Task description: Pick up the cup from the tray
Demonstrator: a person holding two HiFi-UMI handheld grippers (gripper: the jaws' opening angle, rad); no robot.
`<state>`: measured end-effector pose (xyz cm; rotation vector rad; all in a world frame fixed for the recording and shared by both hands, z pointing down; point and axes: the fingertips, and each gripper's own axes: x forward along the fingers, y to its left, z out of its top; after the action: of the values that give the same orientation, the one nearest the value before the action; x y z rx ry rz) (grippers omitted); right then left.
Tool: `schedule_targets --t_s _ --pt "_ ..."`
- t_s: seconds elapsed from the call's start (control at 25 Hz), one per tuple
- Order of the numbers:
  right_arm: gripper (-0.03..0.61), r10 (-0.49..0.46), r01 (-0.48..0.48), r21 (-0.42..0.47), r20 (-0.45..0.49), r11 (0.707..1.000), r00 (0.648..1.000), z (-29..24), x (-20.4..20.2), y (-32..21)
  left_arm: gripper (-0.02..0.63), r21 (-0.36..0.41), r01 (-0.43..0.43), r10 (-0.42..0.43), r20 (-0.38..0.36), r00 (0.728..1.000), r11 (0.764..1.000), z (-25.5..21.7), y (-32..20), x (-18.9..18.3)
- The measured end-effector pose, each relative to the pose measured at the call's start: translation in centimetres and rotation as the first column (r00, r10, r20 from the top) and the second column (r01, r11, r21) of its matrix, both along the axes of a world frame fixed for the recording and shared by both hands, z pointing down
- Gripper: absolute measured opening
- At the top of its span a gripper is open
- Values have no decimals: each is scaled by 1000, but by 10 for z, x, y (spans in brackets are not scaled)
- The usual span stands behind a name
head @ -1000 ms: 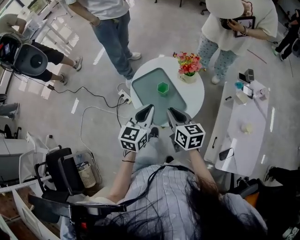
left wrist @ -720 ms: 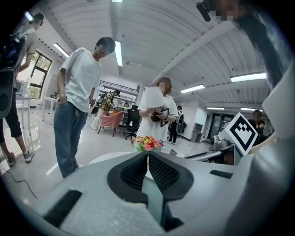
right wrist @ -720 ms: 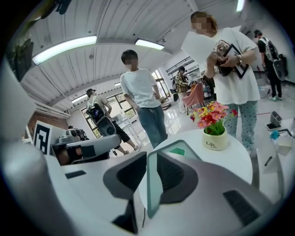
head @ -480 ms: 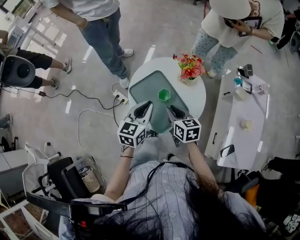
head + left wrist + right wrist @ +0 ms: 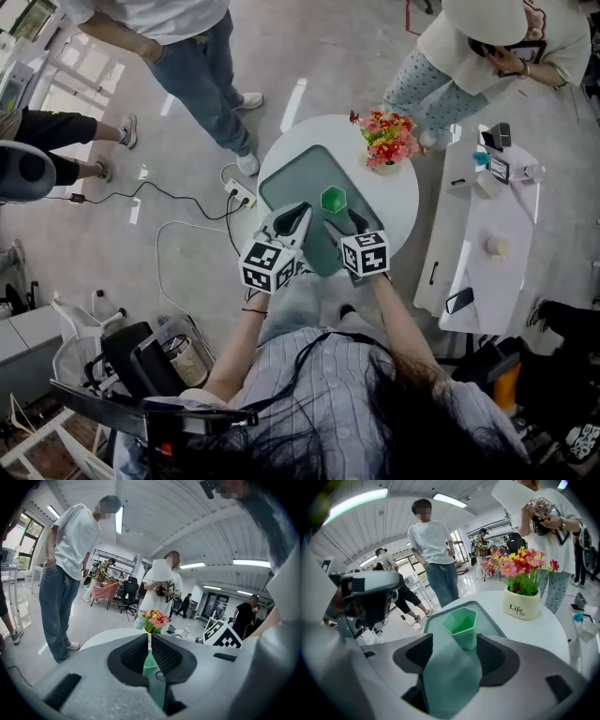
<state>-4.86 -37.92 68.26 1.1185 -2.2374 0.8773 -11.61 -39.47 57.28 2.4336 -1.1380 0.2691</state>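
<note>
Hovering over the near edge of the round white table [image 5: 398, 202], the left tool [image 5: 298, 214] has its jaws drawn in to a thin slit, with nothing between them. Just beside it to the right lies the green tray [image 5: 292, 178], set on the left part of the table and reaching its near edge. The green six-sided cup [image 5: 333, 199] stands upright on the tray, near the tray's right edge. The right tool [image 5: 343, 223] points at the cup from the near side, its jaws opening wide; the cup sits just past their tips, and the pads are not pressing on it. By the table's far right edge stands a white flower pot [image 5: 387, 155] of red, pink and yellow blooms.
</note>
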Motion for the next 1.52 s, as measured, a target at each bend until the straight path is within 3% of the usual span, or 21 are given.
schedule_targets --t_s 0.28,0.6,1.2,1.52 --pt "308 -9 6 -44 -61 999 998 43 -4 -15 17 -20 -15 15 -6 1000 1000 9 -13 -4" --pt "328 -42 40 -14 -149 999 988 63 -11 -27 17 -47 -16 16 -5 1000 999 18 -11 -11" --pt "327 2 6 56 -139 998 990 59 -16 -45 17 -73 30 -29 11 1000 997 30 -1 -34" --pt "327 -11 28 128 -130 991 991 25 -7 -44 17 -67 37 -36 11 999 997 29 5 -30"
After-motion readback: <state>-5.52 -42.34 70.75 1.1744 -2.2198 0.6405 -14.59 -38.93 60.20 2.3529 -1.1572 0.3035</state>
